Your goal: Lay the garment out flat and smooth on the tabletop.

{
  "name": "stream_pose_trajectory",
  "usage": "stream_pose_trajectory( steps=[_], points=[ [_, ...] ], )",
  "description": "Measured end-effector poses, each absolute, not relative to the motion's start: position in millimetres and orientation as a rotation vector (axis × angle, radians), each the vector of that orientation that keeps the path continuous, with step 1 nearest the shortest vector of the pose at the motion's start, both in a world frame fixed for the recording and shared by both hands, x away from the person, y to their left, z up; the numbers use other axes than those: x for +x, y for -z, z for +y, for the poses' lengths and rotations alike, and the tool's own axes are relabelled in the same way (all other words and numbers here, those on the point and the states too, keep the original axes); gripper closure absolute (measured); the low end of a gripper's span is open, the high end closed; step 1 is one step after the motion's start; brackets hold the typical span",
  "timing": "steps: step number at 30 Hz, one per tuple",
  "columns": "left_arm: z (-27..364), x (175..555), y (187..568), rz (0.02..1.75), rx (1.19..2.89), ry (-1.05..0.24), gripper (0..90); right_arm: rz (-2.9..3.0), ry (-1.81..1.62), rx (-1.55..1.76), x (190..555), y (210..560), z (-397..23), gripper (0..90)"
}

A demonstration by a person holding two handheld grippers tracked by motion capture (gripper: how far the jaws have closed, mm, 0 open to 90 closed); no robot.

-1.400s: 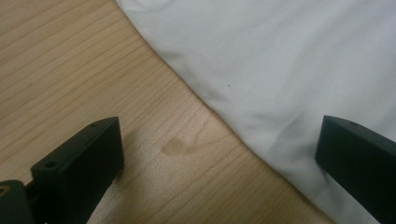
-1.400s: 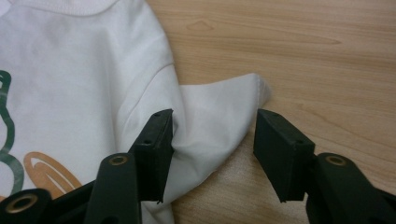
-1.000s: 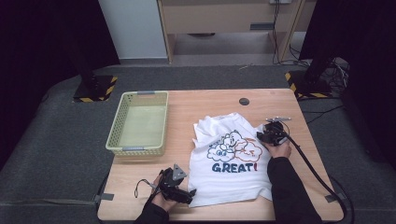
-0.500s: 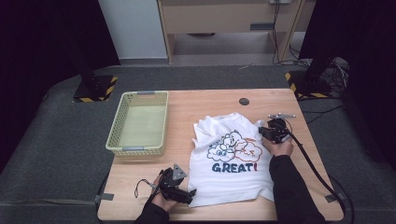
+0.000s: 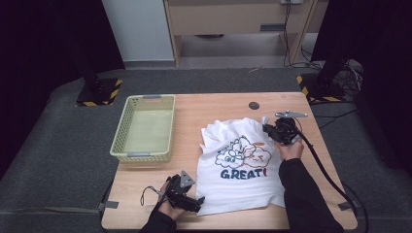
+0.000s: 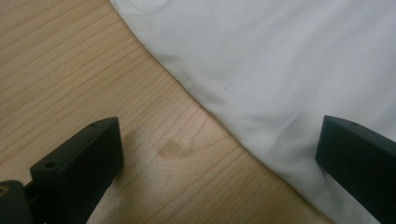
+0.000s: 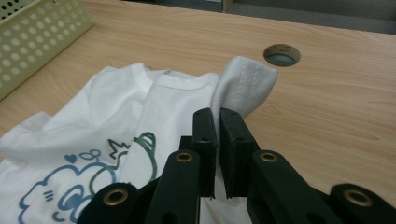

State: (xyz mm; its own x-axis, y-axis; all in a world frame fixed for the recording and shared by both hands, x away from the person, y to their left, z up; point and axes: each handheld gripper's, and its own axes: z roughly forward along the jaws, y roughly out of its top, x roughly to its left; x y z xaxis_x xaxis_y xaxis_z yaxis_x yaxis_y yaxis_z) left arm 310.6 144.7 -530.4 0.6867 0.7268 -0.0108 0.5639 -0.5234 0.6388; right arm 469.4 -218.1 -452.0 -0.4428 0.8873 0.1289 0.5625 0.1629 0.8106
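While right gripper (image 7: 217, 122) pinches T-shirt (image 5: 240, 165) sleeve | left gripper (image 6: 219, 154) released at hem | basket (image 5: 144, 127) well apart.

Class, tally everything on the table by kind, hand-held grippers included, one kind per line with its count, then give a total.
White T-shirt: 1
Green basket: 1
Grippers: 2, left gripper and right gripper
Total: 4

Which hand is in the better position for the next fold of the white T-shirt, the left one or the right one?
Right, probably. The right gripper is already shut on the sleeve of the T-shirt and lifts it. The left gripper is open, its jaws either side of the hem, gripping nothing.
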Motion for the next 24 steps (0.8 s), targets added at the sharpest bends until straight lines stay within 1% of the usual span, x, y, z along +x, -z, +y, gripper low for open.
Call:
stream_pose_trajectory(
  steps=[4,17,24],
  points=[
    [144.5,310.5,530.5,0.984,2.275,-0.341,0.3,2.109,-1.177,1.341,466.8,454.5,-204.2,85.2],
    [144.5,310.5,530.5,0.982,2.275,-0.341,0.3,2.25,-1.095,1.257,452.7,499.7,-163.2,84.4],
    [144.4,310.5,530.6,0.981,2.275,-0.341,0.3,2.304,-1.064,1.205,447.8,516.6,-152.8,81.1]
  ],
)
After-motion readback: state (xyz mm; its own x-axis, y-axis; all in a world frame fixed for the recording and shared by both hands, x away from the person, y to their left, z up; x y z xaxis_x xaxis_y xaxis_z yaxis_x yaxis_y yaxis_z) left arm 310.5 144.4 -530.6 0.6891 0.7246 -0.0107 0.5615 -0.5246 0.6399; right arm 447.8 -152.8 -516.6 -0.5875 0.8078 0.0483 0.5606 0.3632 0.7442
